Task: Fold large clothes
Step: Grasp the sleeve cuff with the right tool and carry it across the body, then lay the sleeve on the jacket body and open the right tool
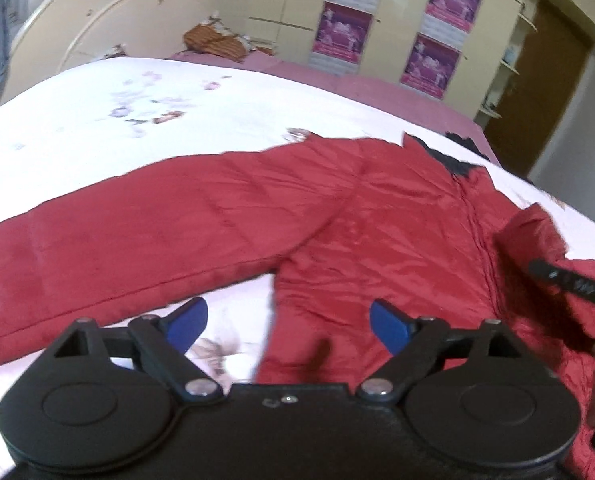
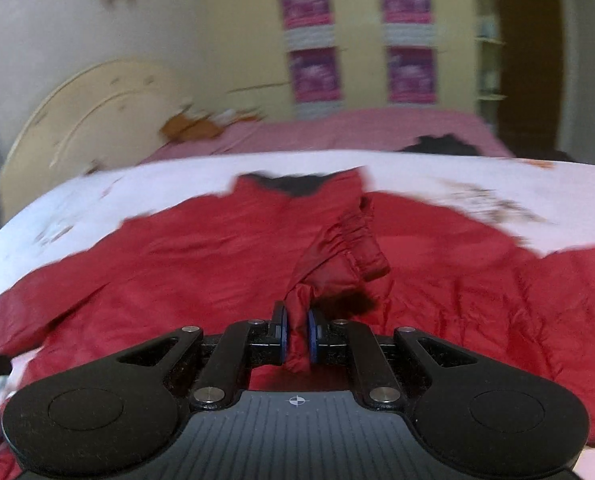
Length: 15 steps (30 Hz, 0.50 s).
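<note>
A red puffer jacket (image 1: 377, 232) lies spread on a white floral bedspread (image 1: 137, 120), front up, with a dark collar (image 1: 453, 160) at the far end. One sleeve (image 1: 117, 236) stretches out to the left. My left gripper (image 1: 289, 324) is open and empty, hovering over the jacket's lower edge near the armpit. In the right wrist view my right gripper (image 2: 297, 336) is shut on a bunched fold of the jacket (image 2: 337, 248), the sleeve cuff, lifted over the jacket body (image 2: 177, 272). The right gripper's black arm shows in the left wrist view (image 1: 573, 284).
A cream headboard (image 1: 109, 20) stands at the left. A pink sheet (image 1: 377, 88) covers the far side of the bed, with an orange-brown bundle (image 1: 217, 40) on it. Cupboards with purple posters (image 1: 349, 32) and a brown door (image 1: 545, 92) lie beyond.
</note>
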Each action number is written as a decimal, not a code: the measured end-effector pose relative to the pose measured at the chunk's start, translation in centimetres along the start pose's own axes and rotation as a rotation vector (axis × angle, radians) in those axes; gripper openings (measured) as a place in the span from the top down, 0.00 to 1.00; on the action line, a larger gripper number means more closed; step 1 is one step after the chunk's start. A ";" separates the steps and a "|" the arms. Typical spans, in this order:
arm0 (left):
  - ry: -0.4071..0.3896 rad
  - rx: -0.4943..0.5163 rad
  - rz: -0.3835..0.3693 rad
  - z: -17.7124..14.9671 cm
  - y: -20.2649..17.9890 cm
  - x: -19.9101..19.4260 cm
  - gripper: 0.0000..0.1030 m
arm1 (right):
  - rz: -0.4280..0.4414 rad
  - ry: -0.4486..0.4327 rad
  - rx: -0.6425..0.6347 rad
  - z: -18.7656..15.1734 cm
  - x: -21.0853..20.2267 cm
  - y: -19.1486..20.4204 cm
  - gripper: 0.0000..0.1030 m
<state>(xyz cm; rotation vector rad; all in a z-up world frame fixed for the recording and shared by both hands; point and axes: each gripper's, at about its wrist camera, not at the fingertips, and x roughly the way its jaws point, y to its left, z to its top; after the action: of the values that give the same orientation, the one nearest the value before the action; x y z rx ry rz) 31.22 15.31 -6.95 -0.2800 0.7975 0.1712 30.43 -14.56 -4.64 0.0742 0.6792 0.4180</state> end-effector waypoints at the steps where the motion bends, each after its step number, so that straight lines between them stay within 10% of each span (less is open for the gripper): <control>1: -0.003 -0.008 0.000 0.0 0.5 -0.3 0.15 | 0.015 0.006 -0.020 0.0 0.9 1.5 0.91; 11: -0.017 -0.084 0.045 -0.6 3.2 -1.7 0.15 | 0.136 0.113 -0.172 0.0 9.2 8.6 0.87; 14: -0.013 -0.095 0.050 -0.9 3.3 -1.6 0.10 | 0.188 0.120 -0.187 0.4 9.8 9.8 0.28; 15: -0.012 -0.096 0.045 -0.8 3.1 -1.5 0.10 | 0.191 0.100 -0.206 0.3 9.3 10.0 0.26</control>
<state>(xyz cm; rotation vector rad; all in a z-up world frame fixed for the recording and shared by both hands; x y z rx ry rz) 28.79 17.96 -6.95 -0.3519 0.7847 0.2536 33.61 -1.65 -7.90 -0.0786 0.7266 0.6764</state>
